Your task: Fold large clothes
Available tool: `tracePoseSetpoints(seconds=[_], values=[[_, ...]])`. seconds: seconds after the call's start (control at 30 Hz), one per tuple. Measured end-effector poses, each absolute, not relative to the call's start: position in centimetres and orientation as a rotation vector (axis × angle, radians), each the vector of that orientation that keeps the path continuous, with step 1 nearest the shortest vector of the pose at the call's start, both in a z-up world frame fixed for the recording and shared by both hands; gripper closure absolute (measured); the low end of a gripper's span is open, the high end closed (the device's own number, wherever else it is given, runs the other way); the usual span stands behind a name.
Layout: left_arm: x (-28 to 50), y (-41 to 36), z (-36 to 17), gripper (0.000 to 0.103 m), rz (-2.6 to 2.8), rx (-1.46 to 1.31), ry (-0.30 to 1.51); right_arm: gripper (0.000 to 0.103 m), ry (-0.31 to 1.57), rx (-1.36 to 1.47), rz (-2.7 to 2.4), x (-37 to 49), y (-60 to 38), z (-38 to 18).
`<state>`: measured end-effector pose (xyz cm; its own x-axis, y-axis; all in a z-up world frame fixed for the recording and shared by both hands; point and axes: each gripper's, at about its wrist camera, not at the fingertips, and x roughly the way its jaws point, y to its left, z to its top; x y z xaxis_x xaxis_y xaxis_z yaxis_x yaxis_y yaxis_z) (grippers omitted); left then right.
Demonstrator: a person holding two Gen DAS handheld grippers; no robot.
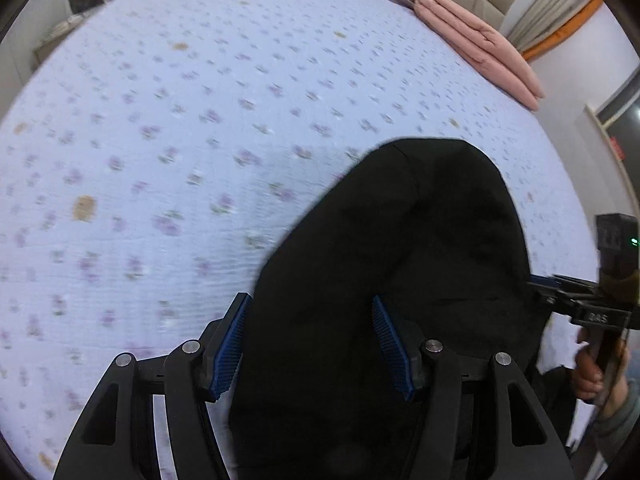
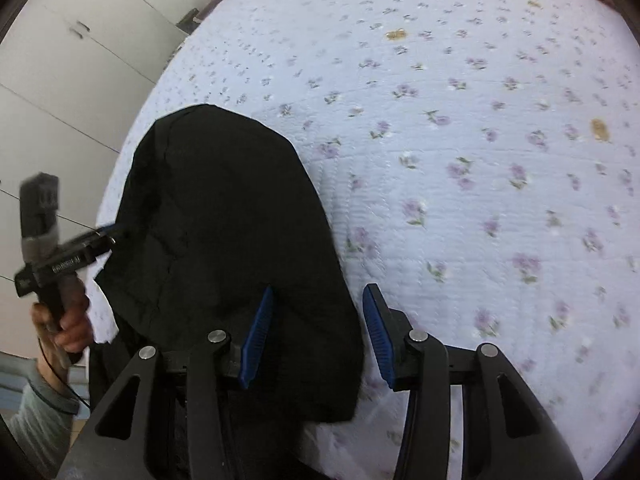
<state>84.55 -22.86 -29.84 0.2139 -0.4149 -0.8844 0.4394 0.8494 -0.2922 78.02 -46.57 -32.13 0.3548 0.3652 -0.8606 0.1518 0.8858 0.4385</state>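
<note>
- On the near edge of the bed, over a pale blue floral quilted bedspread [image 1: 168, 128], lay a black garment [image 1: 404, 240], its rounded far end spread flat and its near part trailing off the mattress edge toward the person.
- Left gripper [image 1: 310, 346]: jaws stood apart, blue ribbed pads [image 1: 230, 350] clear of the cloth on their inner faces; the garment passed between and under them, not pinched.
- Right gripper [image 2: 318, 336]: jaws apart, no more than halfway; the garment's right-hand edge lay between the pads, left pad over the black cloth, right pad over bare bedspread. No clamping seen.
- Each gripper showed in the other's view, held by a hand [image 2: 66, 322] at the garment's opposite side, fingertips close to the fabric edge; contact there too blurred to tell.
- Handling, as judged: soft, limp, matte cloth, likely light to middling in weight. It would drape and sag, not hold shape. Little slip expected against ribbed pads; nothing fragile.
- Where to take hold: the two side edges nearest the mattress rim, one per gripper, pinching through a single layer close to the hem so the panel lifts evenly.
- Risk: grabbing bedspread along with the garment, since the quilt lay directly beneath.
- A folded pink blanket [image 1: 476, 44] sat at the far corner, well apart.
</note>
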Motion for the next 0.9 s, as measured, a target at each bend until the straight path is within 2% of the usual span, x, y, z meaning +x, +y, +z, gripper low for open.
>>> tracePoseSetpoints(seconds=[0.07,0.1,0.13,0.17,0.2,0.23,0.3,0.4,0.57,0.73,0.9], values=[[84.5,-23.6,-30.1,0.040,-0.581,0.053,1.211,0.052,1.208,0.526,0.165,78.7,-46.5,-32.5],[84.3,-23.9,-30.1,0.043,-0.573,0.074,1.198,0.049,1.211,0.528,0.167,79.5,-45.6,-32.3],[83.9,-24.2,-29.9,0.050,-0.567,0.097,1.183,0.050,1.212,0.525,0.171,79.5,-45.4,-32.2],[83.7,-24.3,-29.7,0.065,-0.563,0.113,1.165,0.053,1.214,0.514,0.175,79.6,-45.0,-32.1],[83.3,-24.4,-29.3,0.077,-0.558,0.128,1.148,0.062,1.213,0.503,0.177,79.7,-44.9,-32.1],[82.7,-24.4,-28.6,0.081,-0.546,0.157,1.123,0.074,1.210,0.484,0.180,79.8,-44.8,-31.8],[81.7,-23.8,-27.0,0.089,-0.536,0.177,1.088,0.084,1.182,0.415,0.167,78.8,-43.1,-30.2],[79.0,-22.8,-24.1,0.091,-0.537,0.183,1.034,0.089,1.135,0.363,0.167,76.9,-41.7,-27.6],[72.2,-21.1,-18.9,0.091,-0.526,0.229,0.945,0.090,1.046,0.238,0.140,72.1,-39.0,-21.6],[64.0,-18.6,-14.6,0.092,-0.517,0.267,0.875,0.093,0.987,0.138,0.104,63.7,-37.6,-17.3],[55.8,-16.7,-12.9,0.093,-0.495,0.306,0.862,0.094,0.945,0.026,0.052,54.8,-34.4,-14.1]])
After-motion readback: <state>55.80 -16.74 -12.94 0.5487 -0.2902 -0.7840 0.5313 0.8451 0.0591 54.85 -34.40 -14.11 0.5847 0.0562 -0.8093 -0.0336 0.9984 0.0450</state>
